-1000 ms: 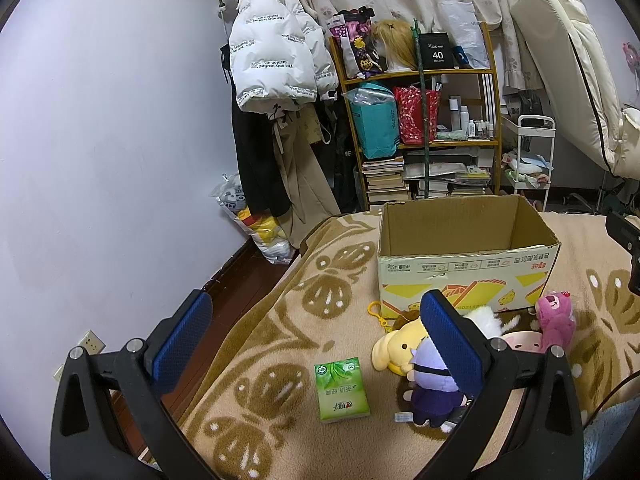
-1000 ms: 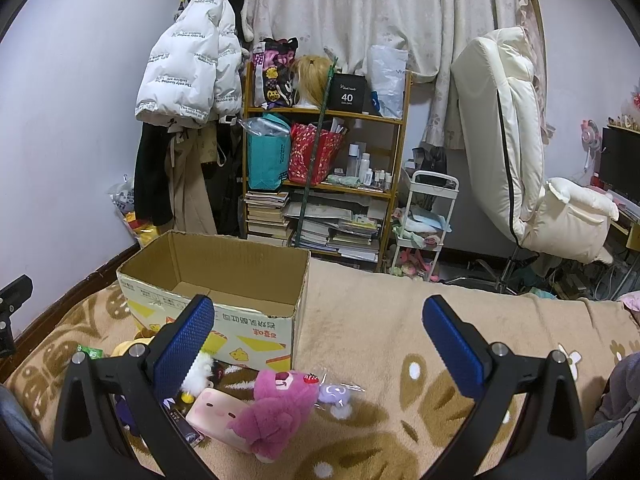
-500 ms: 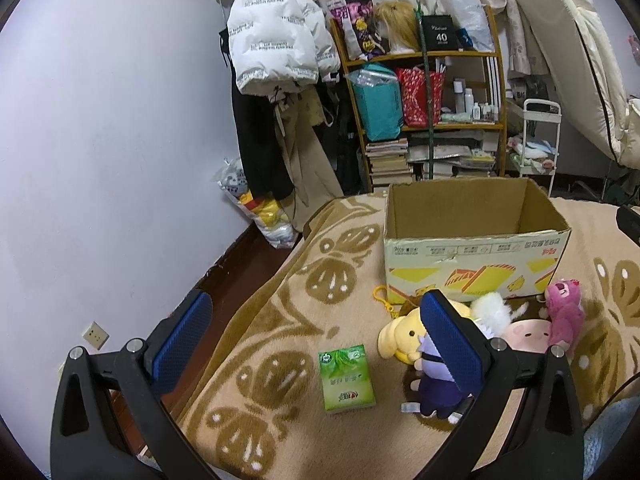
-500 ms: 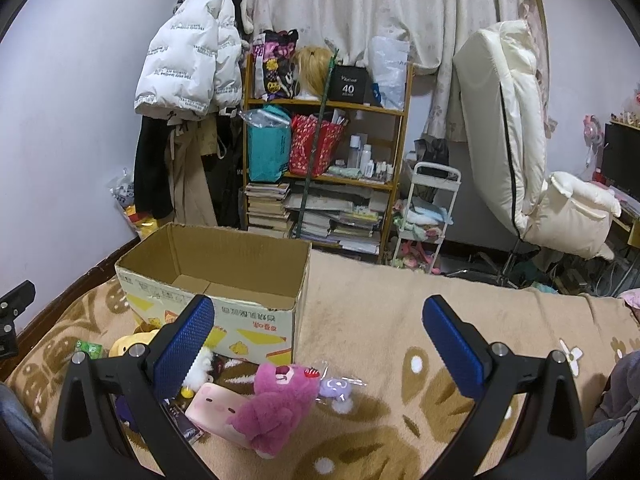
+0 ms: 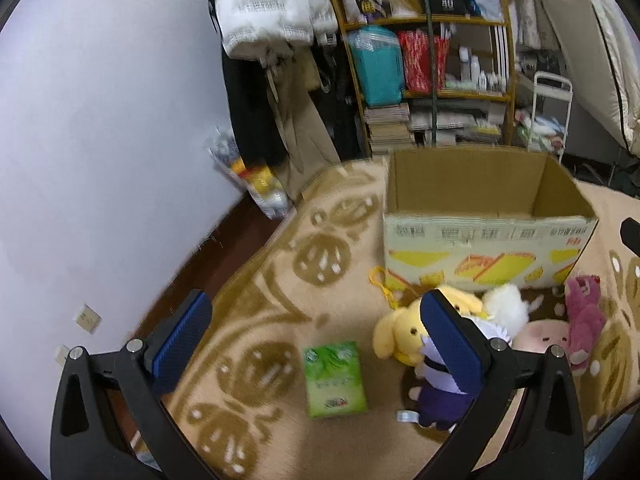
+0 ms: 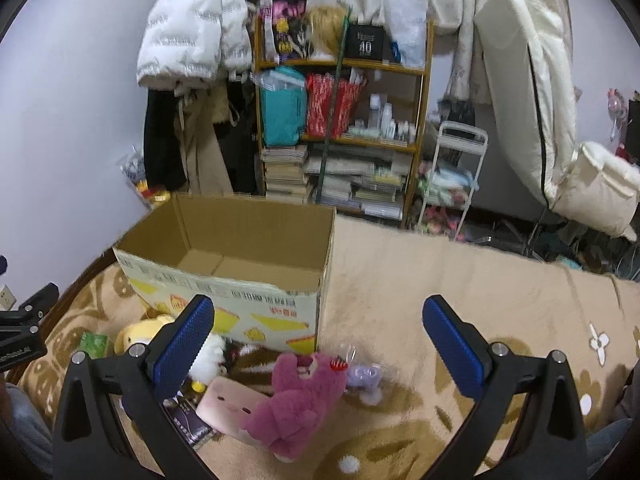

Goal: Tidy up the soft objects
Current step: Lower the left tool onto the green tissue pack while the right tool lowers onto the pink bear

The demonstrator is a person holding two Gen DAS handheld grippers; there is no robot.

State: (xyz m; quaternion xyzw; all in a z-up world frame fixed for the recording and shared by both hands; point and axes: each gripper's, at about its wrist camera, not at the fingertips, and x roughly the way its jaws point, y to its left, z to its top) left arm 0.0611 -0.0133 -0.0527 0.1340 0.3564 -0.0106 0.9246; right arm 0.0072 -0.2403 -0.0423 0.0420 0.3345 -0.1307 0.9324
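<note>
**Soft toys heaped in front of an open cardboard box**

Soft toys lie in a loose cluster on the patterned beige blanket point(image 5: 280, 312), just in front of the near wall of the cardboard box point(image 5: 484, 240). The box stands upright with its top open, and what shows of its inside holds nothing.

From the left wrist view, the yellow plush point(image 5: 396, 332) sits nearest the box's left corner, with a white fluffy toy point(image 5: 506, 308) beside it to the right. A purple-dressed doll point(image 5: 440, 396) lies just in front of the yellow plush, partly hidden behind the left gripper's right finger. Farther right are a pale pink cushion toy point(image 5: 540, 332) and the magenta bear plush point(image 5: 584, 312), touching each other. A green tissue pack point(image 5: 334, 380) lies flat on the blanket, apart from the heap on its left.

The right wrist view shows the magenta bear point(image 6: 300, 396) lying across the pink cushion toy point(image 6: 228, 406), with a small lilac packet point(image 6: 366, 376) just to its right.

The left gripper point(image 5: 316, 344) hovers above the blanket with its blue-padded fingers wide apart, holding nothing. The right gripper point(image 6: 318, 346) is likewise spread wide and empty, above the bear. A cluttered shelf point(image 6: 344, 128) and a white puffer jacket point(image 6: 188, 28) stand behind the box.
</note>
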